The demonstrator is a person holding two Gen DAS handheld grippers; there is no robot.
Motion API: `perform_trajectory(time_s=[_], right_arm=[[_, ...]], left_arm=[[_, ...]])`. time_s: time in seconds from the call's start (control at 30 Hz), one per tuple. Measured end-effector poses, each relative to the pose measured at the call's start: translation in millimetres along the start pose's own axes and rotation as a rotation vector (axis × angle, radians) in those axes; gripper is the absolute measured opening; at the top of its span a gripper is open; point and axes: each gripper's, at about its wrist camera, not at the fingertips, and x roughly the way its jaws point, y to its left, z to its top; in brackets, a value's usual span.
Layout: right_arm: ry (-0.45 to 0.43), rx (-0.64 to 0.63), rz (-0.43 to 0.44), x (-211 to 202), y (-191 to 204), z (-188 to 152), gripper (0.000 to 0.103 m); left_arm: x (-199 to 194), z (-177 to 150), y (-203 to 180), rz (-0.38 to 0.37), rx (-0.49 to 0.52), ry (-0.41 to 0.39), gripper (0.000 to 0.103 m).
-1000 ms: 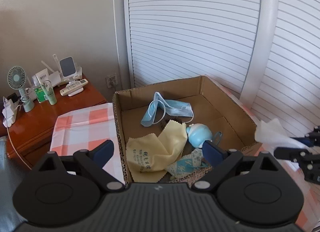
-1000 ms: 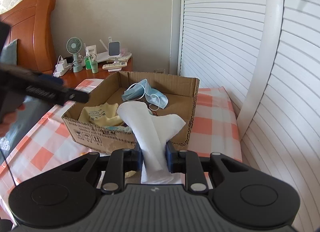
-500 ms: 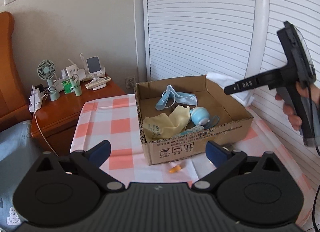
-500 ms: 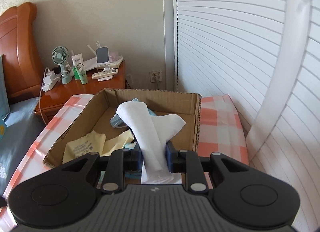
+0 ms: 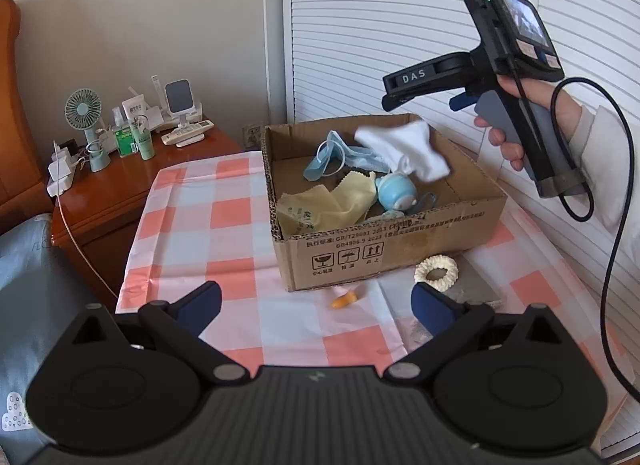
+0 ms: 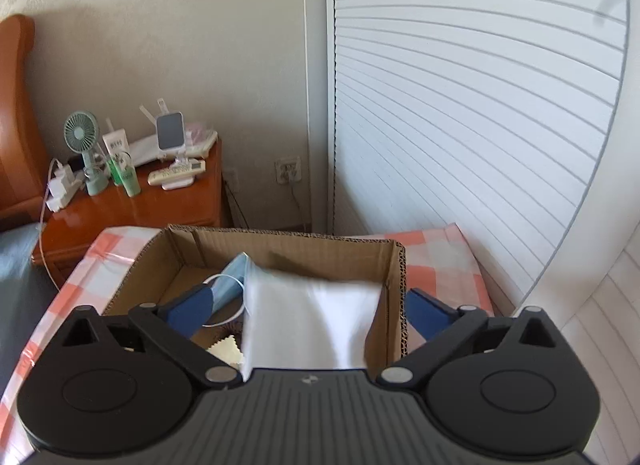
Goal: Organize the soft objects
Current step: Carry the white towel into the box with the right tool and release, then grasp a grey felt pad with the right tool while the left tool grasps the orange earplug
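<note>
Both hand-held grippers spread, right still opening | white cloth loose over box, long axis crosswise

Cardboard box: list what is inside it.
Inside the cardboard box: a white cloth dropping in, a blue face mask, a yellow cleaning cloth and a light-blue round toy. Whatever lies under them or behind the near wall is hidden.

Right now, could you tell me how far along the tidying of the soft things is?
Done: face mask, yellow cloth and blue toy lie in the cardboard box. In hand: right gripper is opening, white cloth dropping in. Left: scrunchie and small orange item outside.
</note>
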Motion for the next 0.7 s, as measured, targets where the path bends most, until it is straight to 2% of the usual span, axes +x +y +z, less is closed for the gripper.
perform_trajectory(time_s=[0.37, 0.7], right_arm=[[0.015, -0.011, -0.014, -46.8, 2.5, -28.9, 0.103], [0.027, -0.009, -0.012, -98.9, 10.4, -96.5, 0.103]], left_arm=[[-10.8, -4.2, -8.3, -0.006, -0.01, 0.001, 0.1], [-42.2, -4.5, -7.7, 0.072, 0.033, -0.063, 0.102]])
